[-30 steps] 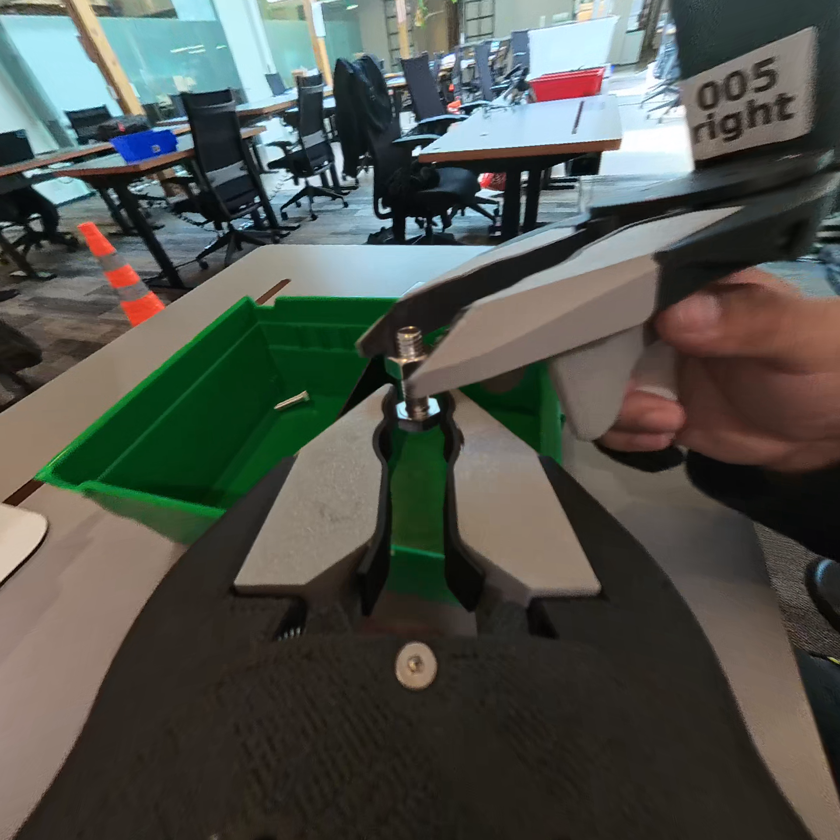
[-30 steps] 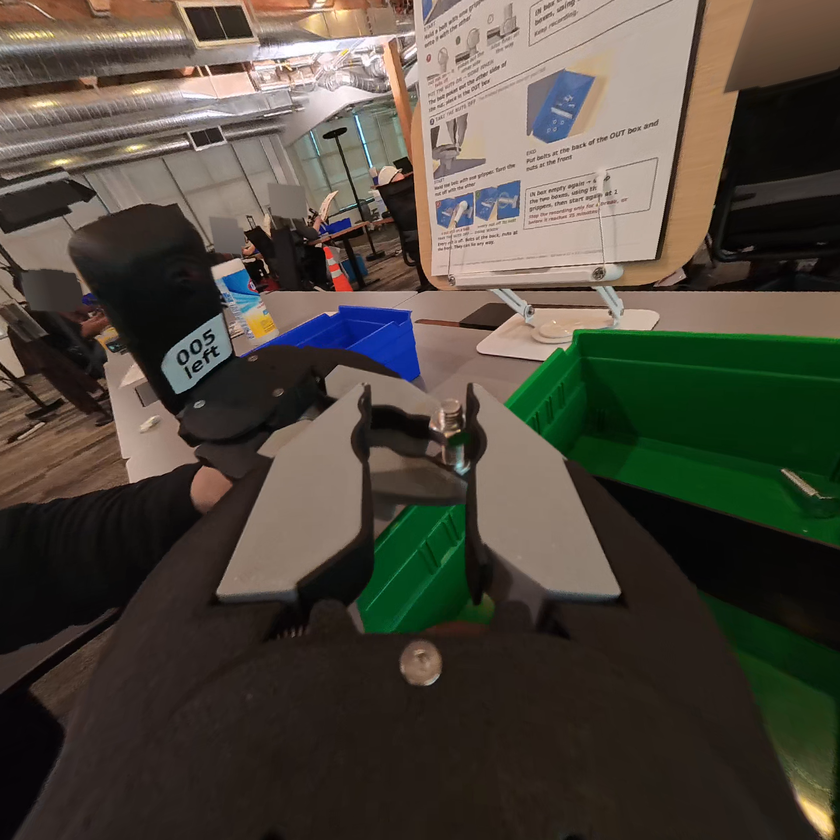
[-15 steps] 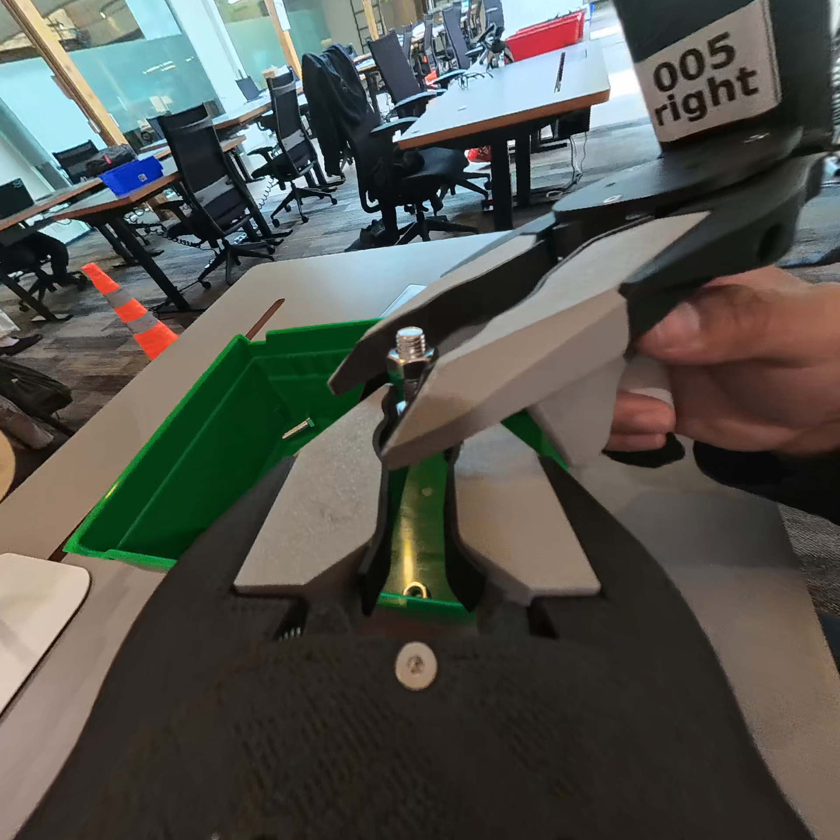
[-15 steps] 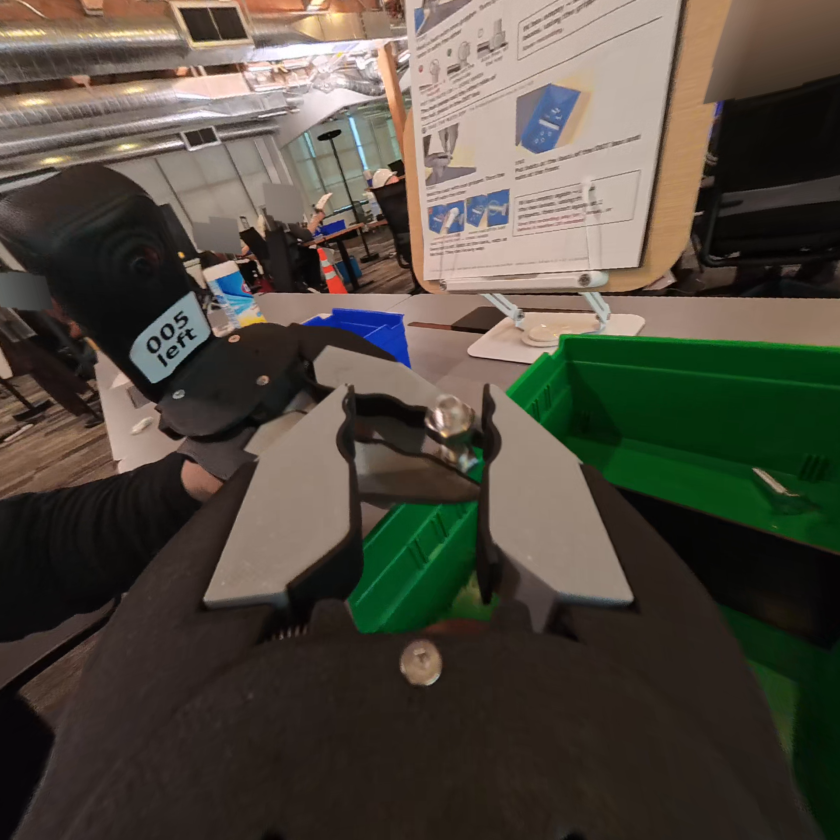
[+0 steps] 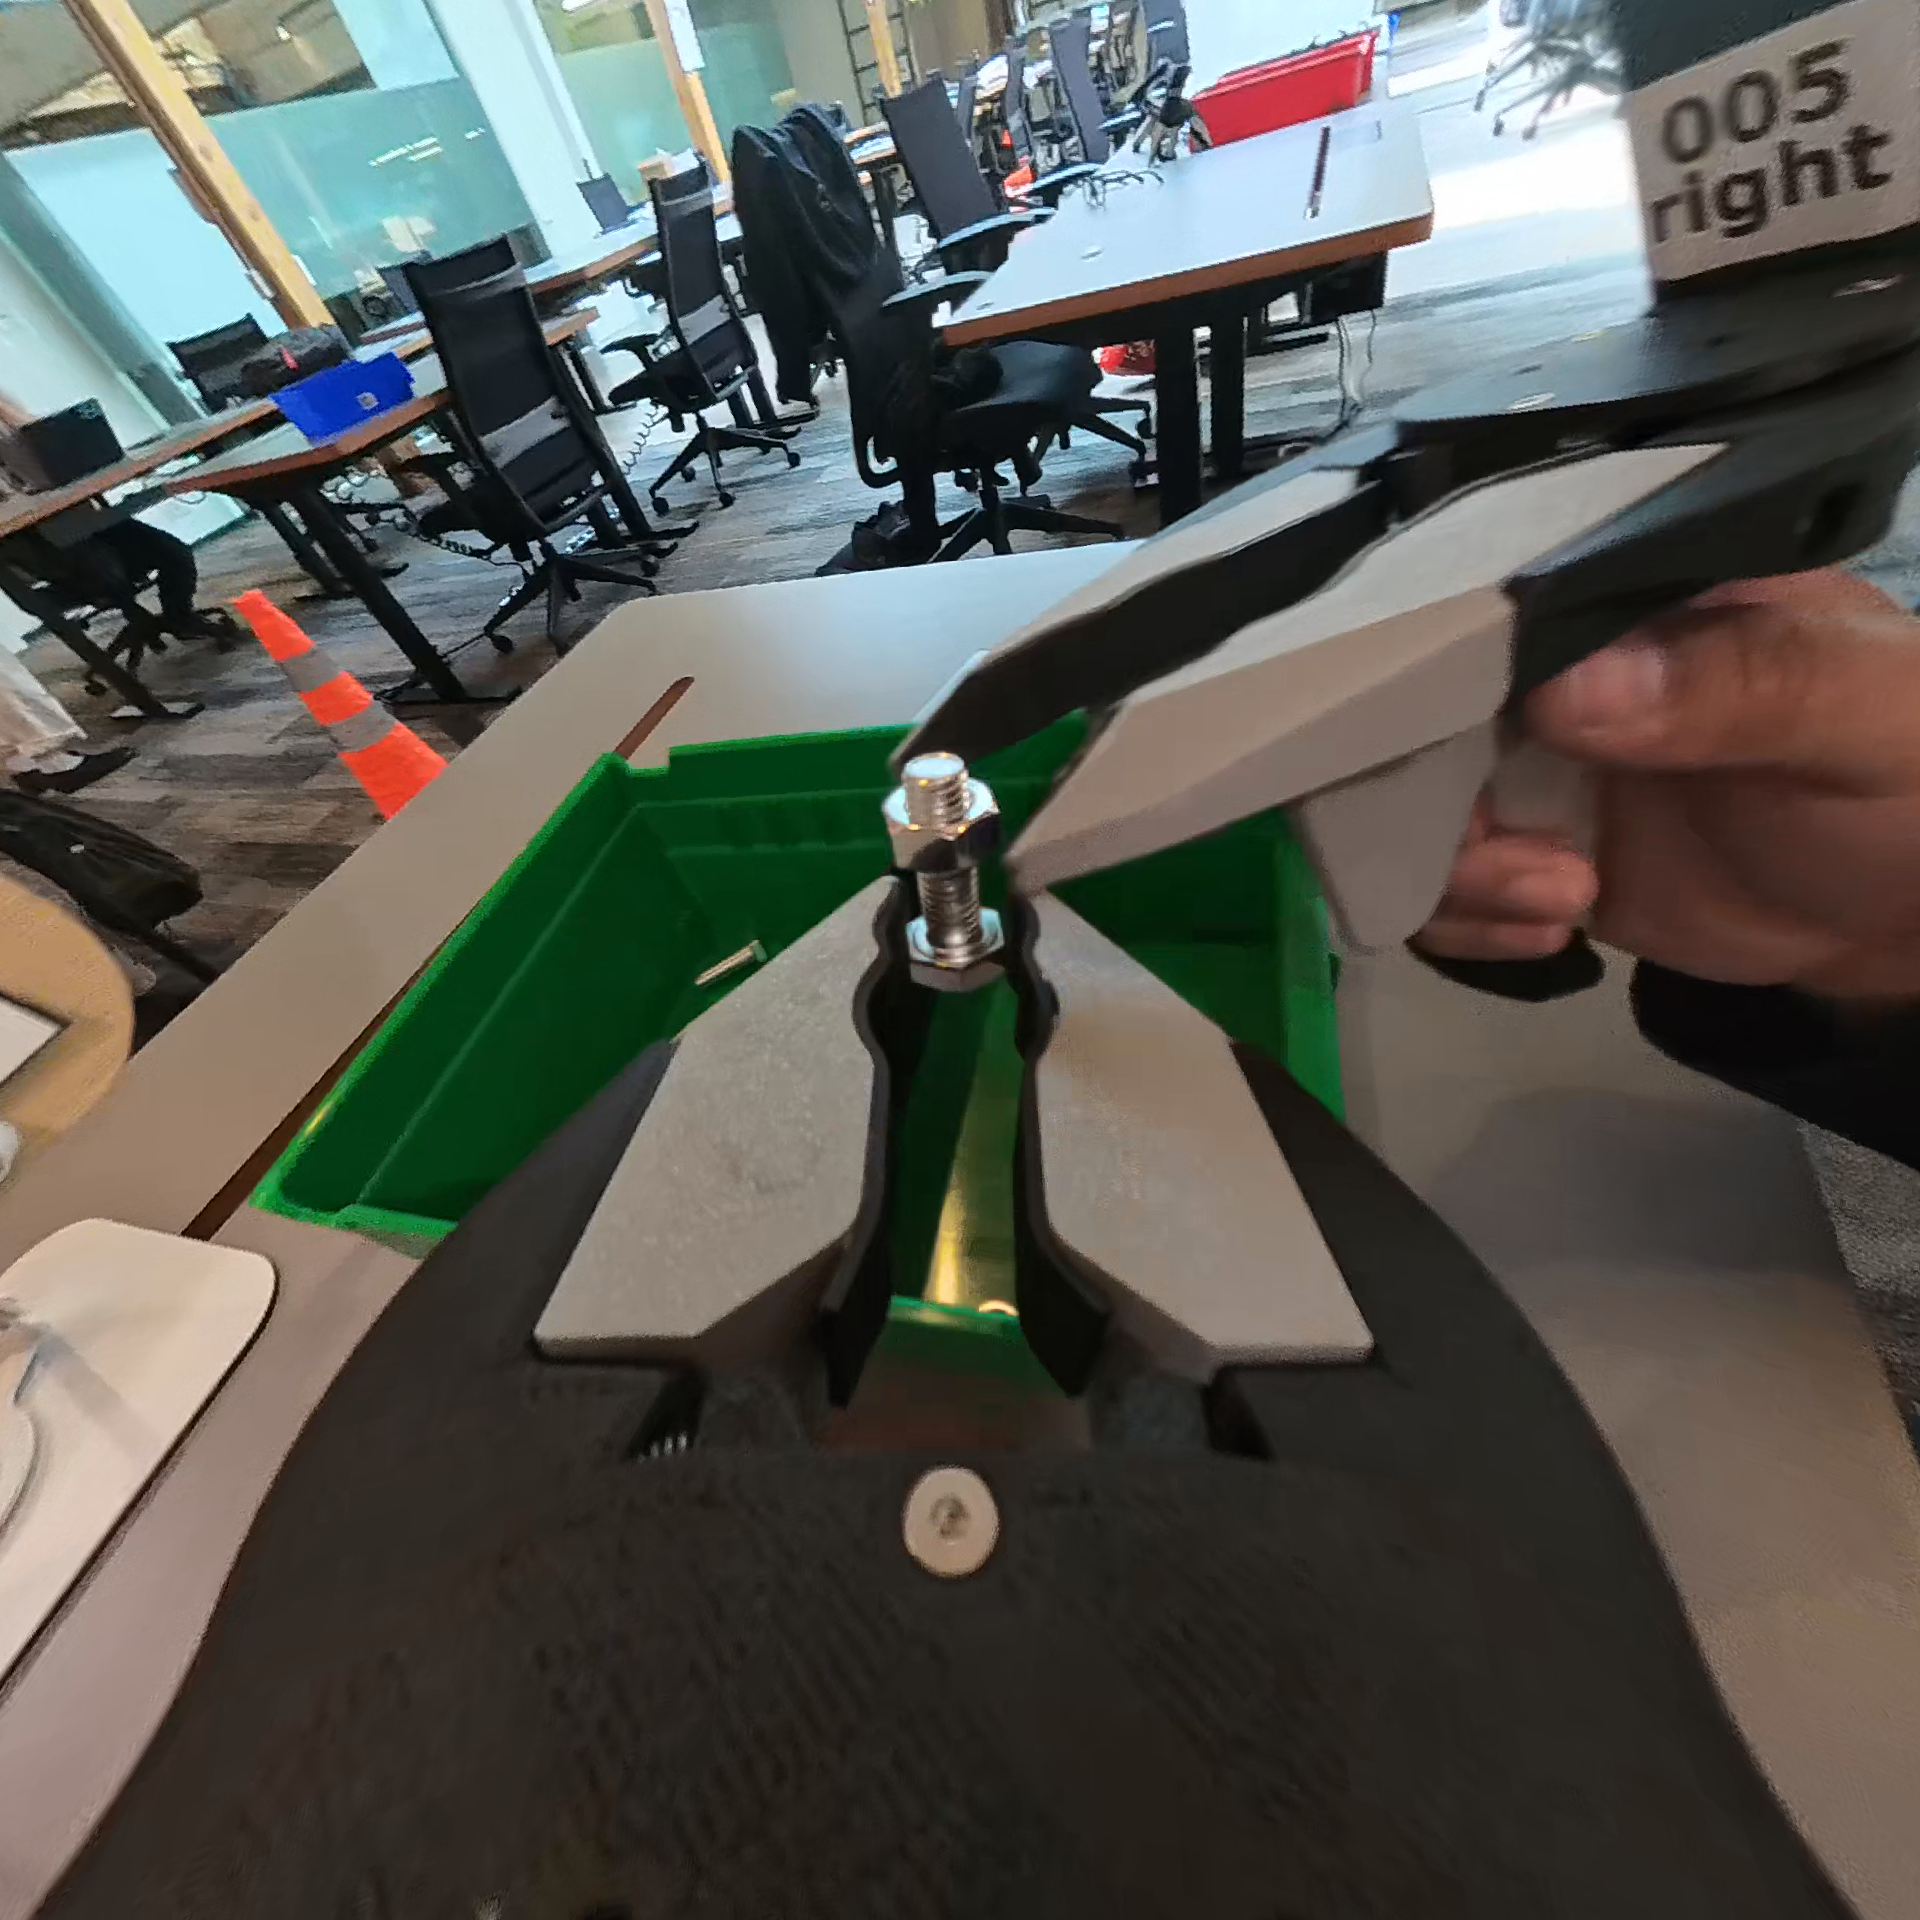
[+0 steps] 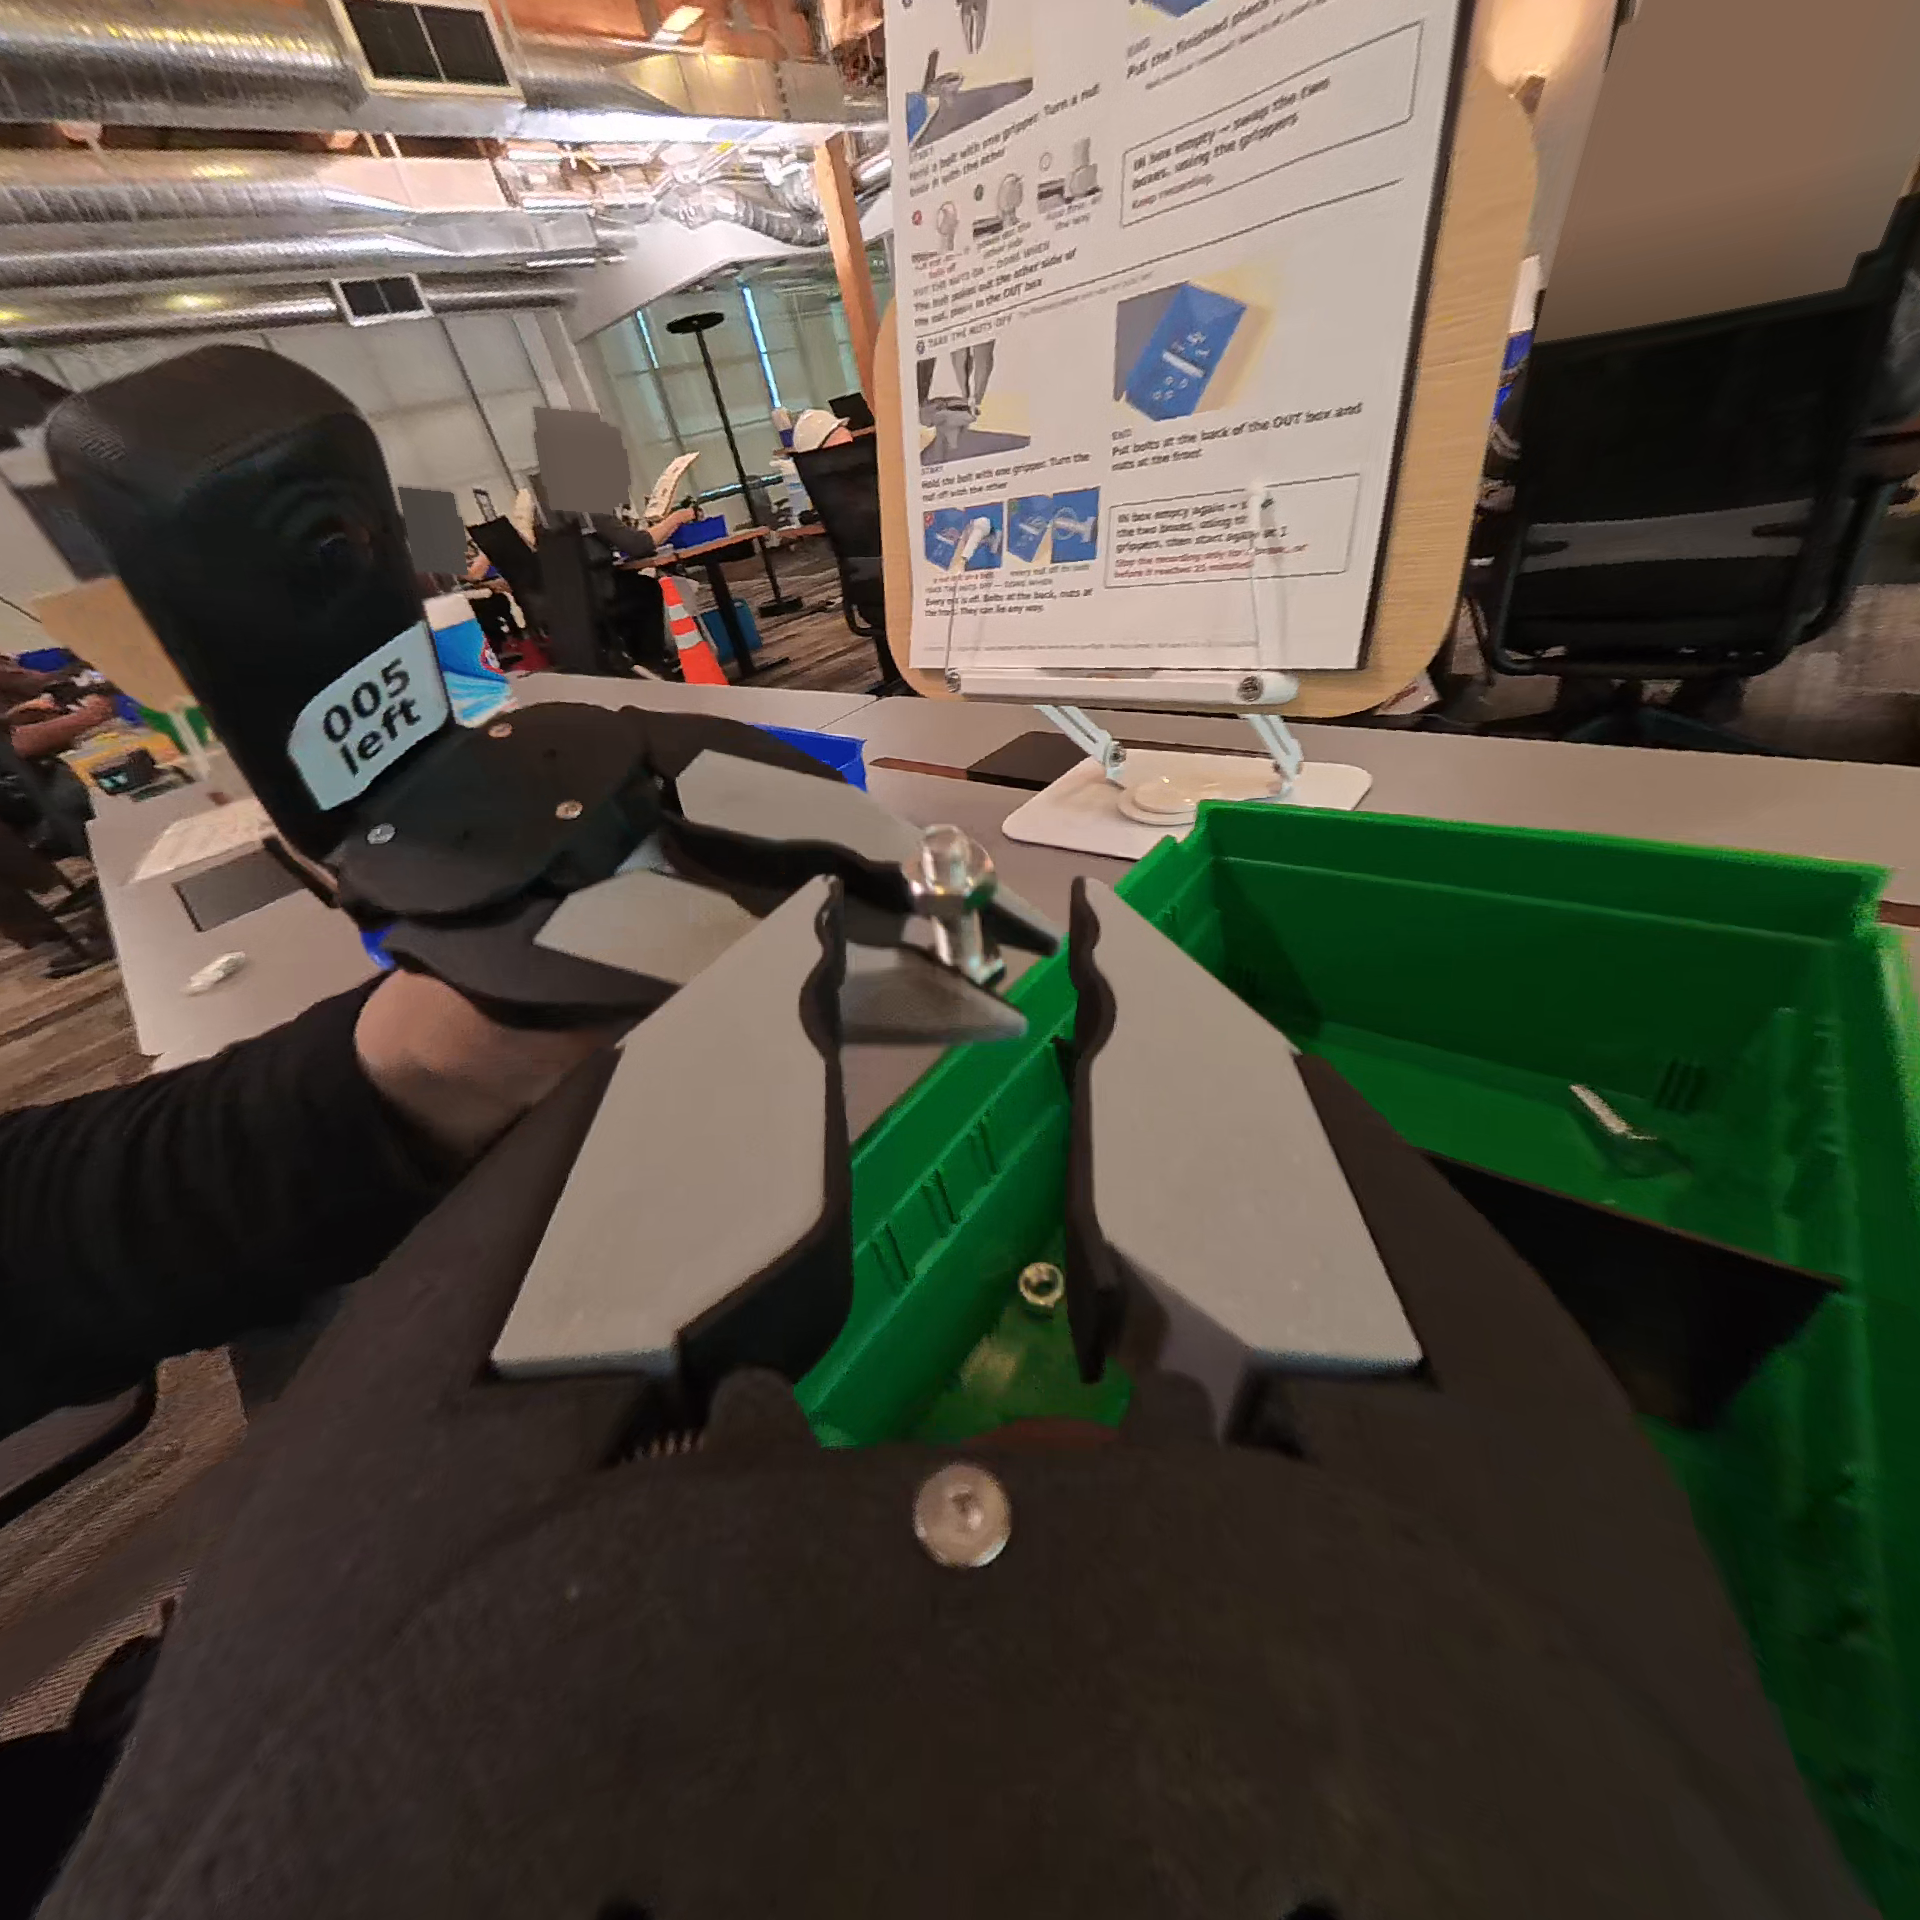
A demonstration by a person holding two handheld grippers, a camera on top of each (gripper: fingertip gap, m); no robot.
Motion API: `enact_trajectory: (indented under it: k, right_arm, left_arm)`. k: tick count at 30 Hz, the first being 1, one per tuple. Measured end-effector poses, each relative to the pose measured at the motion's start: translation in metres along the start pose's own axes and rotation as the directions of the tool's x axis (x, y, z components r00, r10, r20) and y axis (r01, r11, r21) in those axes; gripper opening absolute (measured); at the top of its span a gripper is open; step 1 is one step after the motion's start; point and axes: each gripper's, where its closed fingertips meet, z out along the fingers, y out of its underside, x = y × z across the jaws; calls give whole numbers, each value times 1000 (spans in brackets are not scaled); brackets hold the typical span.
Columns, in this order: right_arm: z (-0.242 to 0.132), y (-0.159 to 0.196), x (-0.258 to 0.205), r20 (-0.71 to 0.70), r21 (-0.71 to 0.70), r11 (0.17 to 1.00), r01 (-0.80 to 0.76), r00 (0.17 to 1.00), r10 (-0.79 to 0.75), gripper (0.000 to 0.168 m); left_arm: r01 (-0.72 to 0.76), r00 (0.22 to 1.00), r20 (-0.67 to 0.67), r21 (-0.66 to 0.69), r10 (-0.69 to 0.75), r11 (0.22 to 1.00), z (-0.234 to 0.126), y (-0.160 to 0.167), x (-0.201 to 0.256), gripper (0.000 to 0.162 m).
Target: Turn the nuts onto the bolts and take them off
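Bolt [image 5: 948, 914] head hidden within left gripper [image 5: 951, 961] jaws, nut [image 5: 940, 828] blurred.

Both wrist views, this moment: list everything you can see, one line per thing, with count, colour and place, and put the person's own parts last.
bolt: 1, silver, upright, head clamped in the left gripper's tips over the bin
nut: 1, silver, threaded near the bolt's top end
green bin: 1, on the grey table
loose bolt: 1, silver, on the bin floor
loose nut: 1, brass-tinted, in the bin's front section
blue bin: 1, behind the left gripper
instruction sheet: 1, white, on a wooden board on a white stand
traffic cone: 1, orange, on the floor
office chairs and desks: several, background
left gripper: shut on the bolt
right gripper: open, beside the nut
hand: 1, holding the right gripper
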Motion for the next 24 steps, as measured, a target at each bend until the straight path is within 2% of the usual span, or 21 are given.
enact_trajectory:
  k: [4, 6, 11, 16, 17, 19, 20, 22, 24]
  right_arm:
    - [5, 5, -8, 30, -28, 1000, 1, 1000, 0, 30]
    - [13, 10, -14, 53, -35, 999, 0, 999, 2, 34]
    - [7, 5, -7, 57, -15, 998, -58, 997, 59, 20]
    - [5, 6, -6, 72, -25, 996, -89, 993, 91, 16]
    - [5, 5, -7, 69, -27, 997, -76, 995, 78, 17]
    - [4, 4, -13, 94, -30, 997, -65, 993, 68, 16]
    - [3, 3, -16, 111, -34, 997, -71, 991, 74, 16]
    - [4, 3, -19, 117, -36, 997, -70, 990, 73, 17]
    - [5, 6, -18, 101, -47, 997, -61, 993, 65, 16]
  left_arm:
    - [2, 1000, -21, 3, -2, 1000, 0, -2, 5, 16]
    - [-24, 999, -41, -9, 24, 1000, 4, -1, 17, 16]
    - [35, 998, -57, 14, -34, 999, 1, -3, 12, 16]
    - [-20, 999, -39, -5, 20, 1000, 1, -2, 13, 16]
    - [-19, 998, -57, -25, 18, 999, 1, 1, 15, 20]
    - [-10, 996, -86, -76, 3, 997, 3, 9, 18, 38]
    - [-7, 996, -92, -83, -1, 997, 3, 10, 18, 41]
    - [-4, 995, -97, -53, -1, 999, 3, 7, 19, 35]
    - [0, 993, -122, -37, -5, 999, 2, 4, 23, 35]
